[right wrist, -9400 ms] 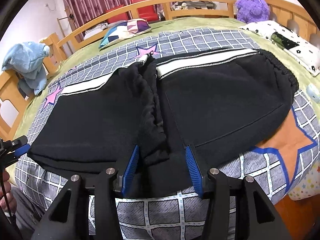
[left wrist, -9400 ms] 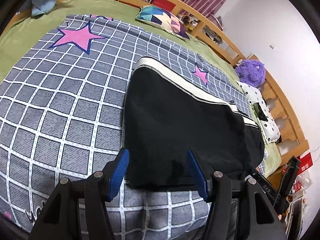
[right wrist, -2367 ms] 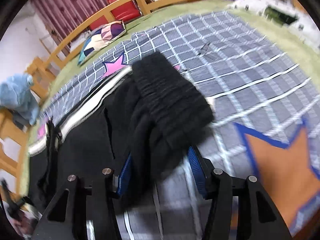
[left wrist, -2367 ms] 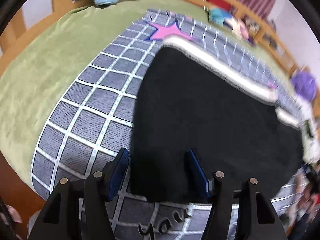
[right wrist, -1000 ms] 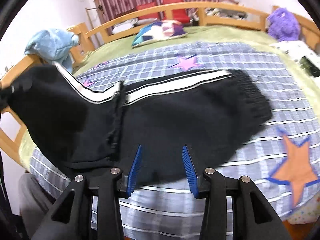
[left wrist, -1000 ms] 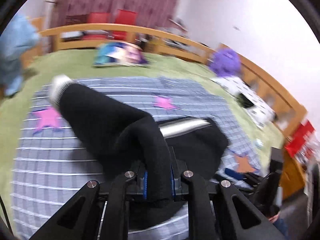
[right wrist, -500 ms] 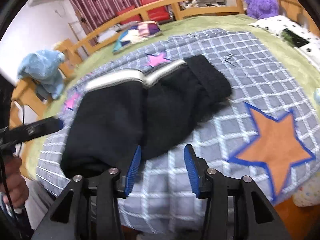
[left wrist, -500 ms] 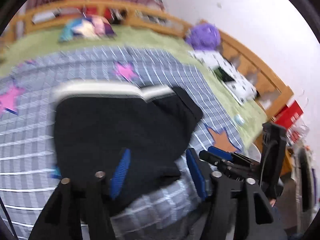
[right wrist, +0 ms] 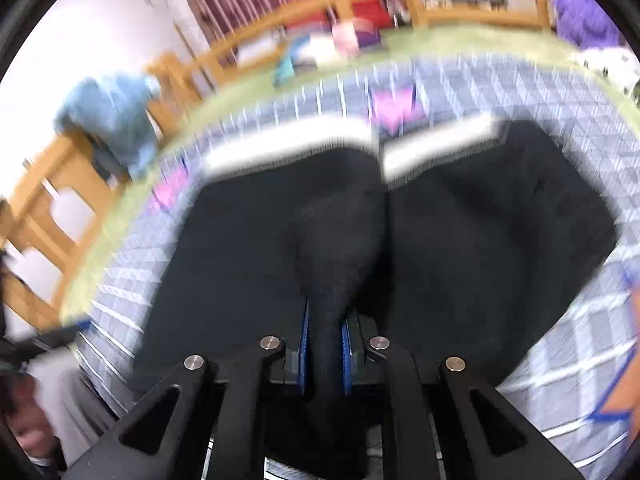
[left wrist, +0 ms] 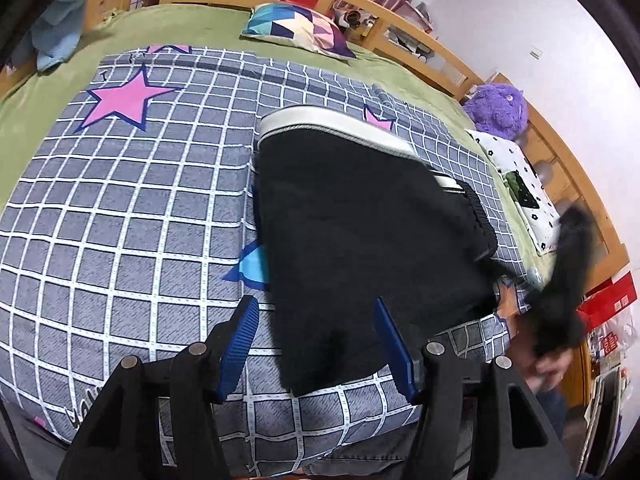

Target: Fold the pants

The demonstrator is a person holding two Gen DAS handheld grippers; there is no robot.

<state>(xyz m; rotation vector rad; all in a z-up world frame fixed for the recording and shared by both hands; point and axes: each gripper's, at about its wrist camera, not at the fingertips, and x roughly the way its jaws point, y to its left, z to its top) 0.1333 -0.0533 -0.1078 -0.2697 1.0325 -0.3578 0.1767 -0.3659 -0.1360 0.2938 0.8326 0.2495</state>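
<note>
Pants, black fleece with a white side stripe, lie folded on the grey checked blanket with stars. The left gripper hovers wide open over their near edge; the right gripper pinches a raised fold.

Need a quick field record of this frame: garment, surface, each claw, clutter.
garment: black pants with white side stripe, folded over, lying flat
surface: grey checked blanket with pink star, over green sheet
left claw: open, pads either side of the pants' near edge, not pressing
right claw: shut on a bunched fold of the pants
clutter: patterned pillow, purple plush, blue plush
view quality: right wrist view heavily blurred
</note>
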